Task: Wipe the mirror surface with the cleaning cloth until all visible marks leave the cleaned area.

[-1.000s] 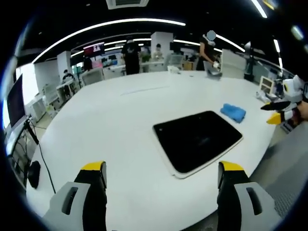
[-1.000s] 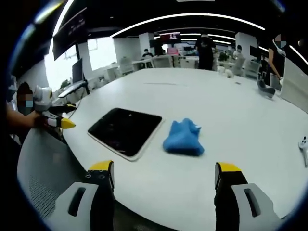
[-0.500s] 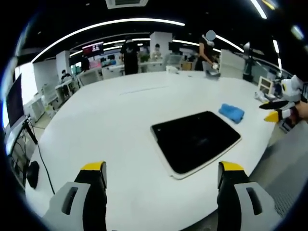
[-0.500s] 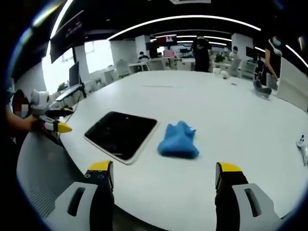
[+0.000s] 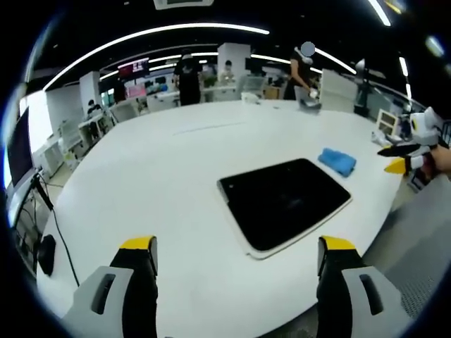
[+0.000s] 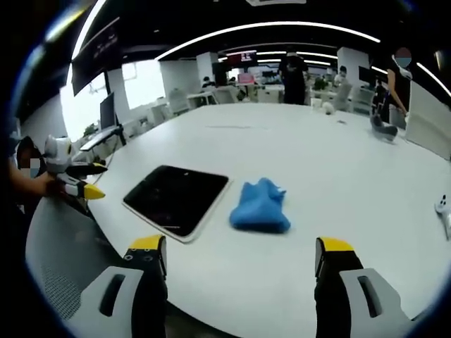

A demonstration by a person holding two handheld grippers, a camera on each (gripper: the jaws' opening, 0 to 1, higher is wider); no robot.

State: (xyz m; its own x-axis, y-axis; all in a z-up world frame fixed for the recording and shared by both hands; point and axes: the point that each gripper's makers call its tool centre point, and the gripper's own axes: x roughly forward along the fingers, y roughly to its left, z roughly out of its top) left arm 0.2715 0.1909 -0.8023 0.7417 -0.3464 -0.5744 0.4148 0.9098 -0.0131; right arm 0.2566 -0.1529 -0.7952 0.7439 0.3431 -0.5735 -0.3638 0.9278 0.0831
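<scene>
Since a second ago nothing on the table [image 5: 162,183] has shifted; only the views have drifted a little, the cloth [image 6: 260,206] now lying nearer the middle of the right gripper view. The mirror [image 5: 283,201] lies flat near the table's edge (dark, in a pale frame), the crumpled blue cloth just beside it but apart. The left gripper [image 5: 236,292] and right gripper [image 6: 239,289] both hover off the table with jaws spread wide, gripping nothing.
</scene>
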